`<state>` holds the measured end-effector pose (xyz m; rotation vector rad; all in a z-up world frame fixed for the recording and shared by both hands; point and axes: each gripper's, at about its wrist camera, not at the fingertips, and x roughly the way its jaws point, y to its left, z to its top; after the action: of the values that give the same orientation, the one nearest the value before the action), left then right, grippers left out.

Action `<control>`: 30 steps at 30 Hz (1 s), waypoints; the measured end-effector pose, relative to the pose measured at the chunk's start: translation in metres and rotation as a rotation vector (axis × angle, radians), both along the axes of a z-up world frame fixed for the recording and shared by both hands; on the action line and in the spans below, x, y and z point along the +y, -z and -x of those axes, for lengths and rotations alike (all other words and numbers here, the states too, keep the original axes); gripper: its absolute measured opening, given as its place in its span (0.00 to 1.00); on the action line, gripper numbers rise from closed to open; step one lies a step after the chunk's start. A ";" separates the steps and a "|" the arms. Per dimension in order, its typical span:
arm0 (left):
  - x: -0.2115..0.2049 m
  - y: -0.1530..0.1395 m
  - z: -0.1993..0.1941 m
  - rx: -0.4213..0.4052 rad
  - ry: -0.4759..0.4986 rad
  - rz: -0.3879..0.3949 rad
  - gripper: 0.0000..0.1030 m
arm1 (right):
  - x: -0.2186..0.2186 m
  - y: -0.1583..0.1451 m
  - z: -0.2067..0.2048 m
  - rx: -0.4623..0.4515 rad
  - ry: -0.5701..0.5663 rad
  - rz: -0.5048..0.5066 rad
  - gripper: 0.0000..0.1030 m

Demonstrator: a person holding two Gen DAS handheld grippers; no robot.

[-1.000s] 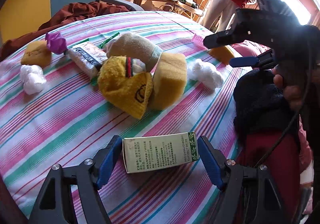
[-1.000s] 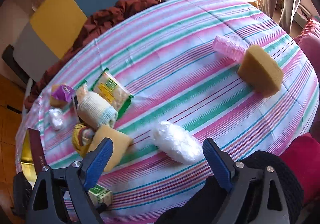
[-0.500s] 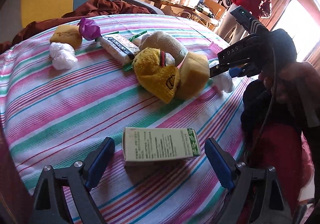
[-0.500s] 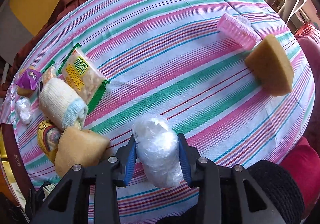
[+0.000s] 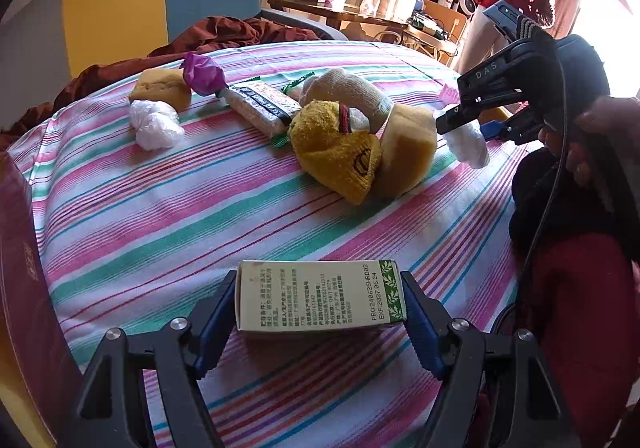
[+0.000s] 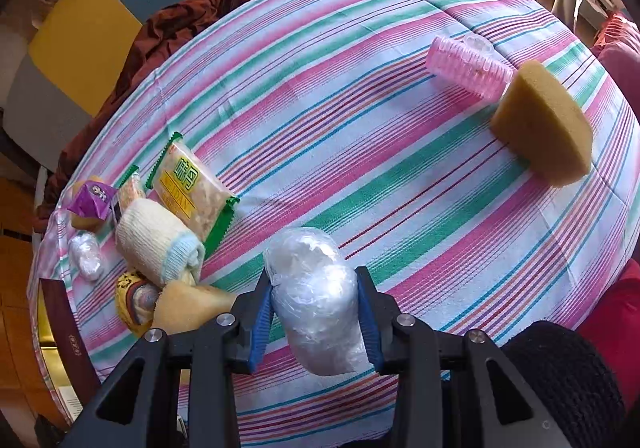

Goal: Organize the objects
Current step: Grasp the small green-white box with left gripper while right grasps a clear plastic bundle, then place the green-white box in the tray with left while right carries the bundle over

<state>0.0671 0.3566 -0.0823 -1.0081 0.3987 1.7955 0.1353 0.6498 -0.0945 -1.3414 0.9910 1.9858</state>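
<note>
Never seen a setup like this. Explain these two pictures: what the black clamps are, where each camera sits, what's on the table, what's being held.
The clamps are hand-held two-finger grippers, one per hand, each carrying a fisheye camera looking along its fingers. In the left camera's picture, the left gripper clasps a small green-and-white carton. In the right camera's picture, the right gripper squeezes a wad of clear plastic wrap. On the striped tablecloth lie a yellow sponge, a pink hair roller, a snack packet and rolled socks.

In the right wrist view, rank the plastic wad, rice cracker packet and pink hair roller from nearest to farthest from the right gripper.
1. Plastic wad, clamped in the right gripper.
2. Rice cracker packet, up-left by the socks.
3. Pink hair roller, far right, touching a sponge.
</note>
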 end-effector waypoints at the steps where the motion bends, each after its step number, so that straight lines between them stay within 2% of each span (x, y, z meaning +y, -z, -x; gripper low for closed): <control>1: -0.003 -0.004 -0.002 0.003 -0.003 -0.010 0.74 | 0.000 -0.001 -0.002 0.013 0.004 -0.001 0.37; 6: -0.029 -0.031 -0.004 0.026 -0.033 -0.068 0.74 | 0.003 -0.022 -0.014 0.143 0.017 -0.018 0.37; 8: -0.043 -0.042 0.000 0.036 -0.068 -0.093 0.74 | 0.006 -0.035 0.000 0.195 0.014 -0.025 0.37; 11: -0.072 -0.060 0.011 0.055 -0.130 -0.127 0.74 | 0.002 -0.040 0.009 0.195 0.018 -0.037 0.37; 16: -0.136 -0.083 0.047 0.073 -0.324 -0.180 0.74 | -0.002 -0.044 0.007 0.180 0.001 -0.065 0.37; 20: -0.189 -0.089 0.080 0.112 -0.489 -0.174 0.74 | -0.005 -0.043 0.011 0.176 -0.005 -0.083 0.37; 25: -0.250 -0.083 0.128 0.163 -0.692 -0.116 0.74 | -0.010 -0.047 0.012 0.178 -0.011 -0.113 0.37; 30: -0.294 -0.076 0.162 0.166 -0.811 -0.093 0.75 | -0.018 -0.055 0.013 0.189 -0.023 -0.157 0.37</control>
<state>-0.0950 0.0631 -0.0064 -1.0334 -0.0197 2.6035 0.1228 0.6322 -0.0400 -1.1010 0.8840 2.1903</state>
